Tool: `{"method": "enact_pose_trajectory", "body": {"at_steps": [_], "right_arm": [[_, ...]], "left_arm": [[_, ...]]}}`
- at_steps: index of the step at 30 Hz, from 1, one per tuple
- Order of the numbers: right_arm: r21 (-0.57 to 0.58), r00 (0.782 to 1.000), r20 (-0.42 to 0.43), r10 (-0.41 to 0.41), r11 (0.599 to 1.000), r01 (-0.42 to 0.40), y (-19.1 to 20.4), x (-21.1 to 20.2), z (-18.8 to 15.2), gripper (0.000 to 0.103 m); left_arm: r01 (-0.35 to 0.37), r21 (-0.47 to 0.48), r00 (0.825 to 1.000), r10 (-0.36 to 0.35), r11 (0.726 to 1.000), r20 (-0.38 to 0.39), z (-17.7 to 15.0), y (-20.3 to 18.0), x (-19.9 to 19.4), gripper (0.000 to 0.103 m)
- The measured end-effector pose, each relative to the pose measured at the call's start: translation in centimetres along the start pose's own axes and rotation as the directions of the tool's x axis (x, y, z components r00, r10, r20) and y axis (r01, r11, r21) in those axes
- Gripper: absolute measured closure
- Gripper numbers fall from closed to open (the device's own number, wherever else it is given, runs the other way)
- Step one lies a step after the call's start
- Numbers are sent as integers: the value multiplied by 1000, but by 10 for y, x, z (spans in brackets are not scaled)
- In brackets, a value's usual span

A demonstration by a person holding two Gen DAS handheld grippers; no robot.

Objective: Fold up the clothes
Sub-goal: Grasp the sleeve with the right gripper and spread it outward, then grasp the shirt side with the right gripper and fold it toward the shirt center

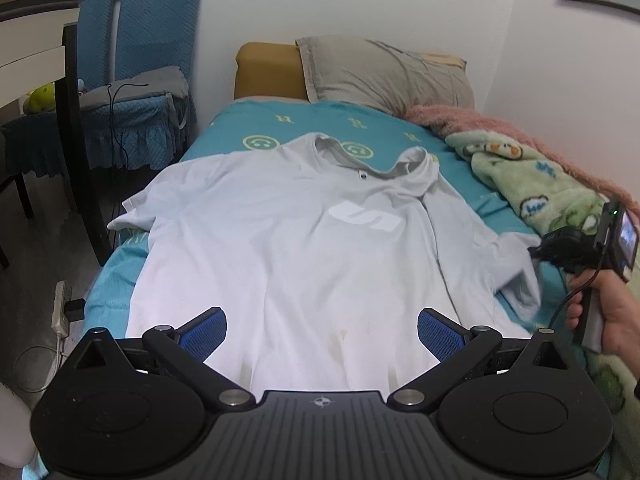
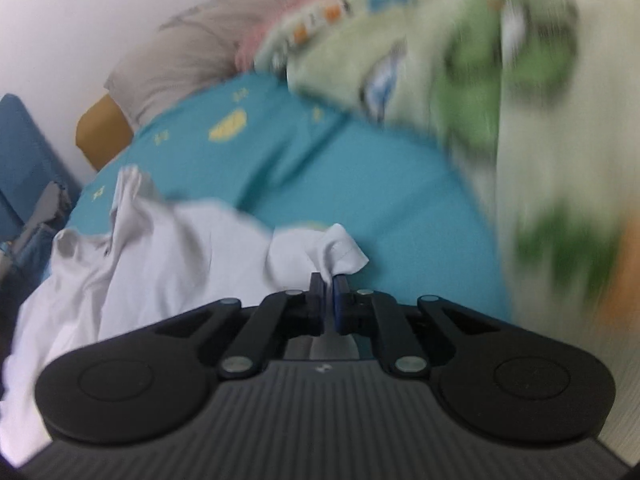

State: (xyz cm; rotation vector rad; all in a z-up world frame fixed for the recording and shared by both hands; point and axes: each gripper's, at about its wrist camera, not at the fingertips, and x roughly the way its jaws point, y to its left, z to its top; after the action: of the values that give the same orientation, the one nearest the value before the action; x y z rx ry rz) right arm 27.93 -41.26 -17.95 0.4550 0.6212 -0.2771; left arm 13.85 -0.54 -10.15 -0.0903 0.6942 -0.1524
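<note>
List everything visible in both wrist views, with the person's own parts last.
T-shirt: 1, pale grey, flat on bed.
Bedsheet: 1, teal, under shirt.
Pillow: 1, beige, at headboard.
Blanket: 1, green patterned, by wall.
Pink throw: 1, behind blanket.
Chairs: 2, blue-covered, beside bed.
Power strip: 1, white, floor.
Left gripper: jaws open over hem.
Right gripper: jaws shut on sleeve.
Hand: 1, holding right gripper.

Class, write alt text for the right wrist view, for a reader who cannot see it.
The right gripper is shut on a bunched edge of a white T-shirt, which trails to the left across a teal bedsheet. Beyond lie a grey pillow and a blurred green patterned blanket.
</note>
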Motion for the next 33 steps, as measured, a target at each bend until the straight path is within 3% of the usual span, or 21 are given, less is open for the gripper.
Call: {"method": "enact_pose_trajectory", "body": {"at_steps": [6,9,12,13,14,15,18,21,27,33], "right_arm": [[-117,976,150,-157,978,175,-9,8,65,96],[-104,968,188,-169,976,190,-13,15,83,94],[-76,979,144,-143,985,155,-16,17,83,86],[-56,985,125,-120,990,128,-16,15,80,61],[-27,991,110,-79,996,83,-17,10,75,28],[-1,994,104,-39,999,39,-17,4,69,18],[99,994,89,68,992,-77,-17,-20,41,16],[233,986,56,156,958,-165,-24,-44,8,16],[465,985,-77,152,880,-99,-44,-45,-44,16],[550,977,-10,212,817,-172,-45,-10,-65,16]], "left_arm": [[-19,-28,1000,20,999,23,7,5,6,0],[-22,-32,1000,23,999,19,8,7,10,0],[-21,-44,1000,22,999,6,8,9,14,0],[-21,-43,1000,21,999,8,7,9,14,0],[-23,-40,1000,24,999,10,7,8,13,0],[-25,-35,1000,26,999,13,7,8,12,0],[-28,-25,999,28,999,30,7,8,6,0],[-39,-14,998,40,999,44,4,10,-2,0],[-49,-50,998,51,998,36,-1,20,-13,0],[-69,-77,997,72,995,30,1,26,-9,0]]}}
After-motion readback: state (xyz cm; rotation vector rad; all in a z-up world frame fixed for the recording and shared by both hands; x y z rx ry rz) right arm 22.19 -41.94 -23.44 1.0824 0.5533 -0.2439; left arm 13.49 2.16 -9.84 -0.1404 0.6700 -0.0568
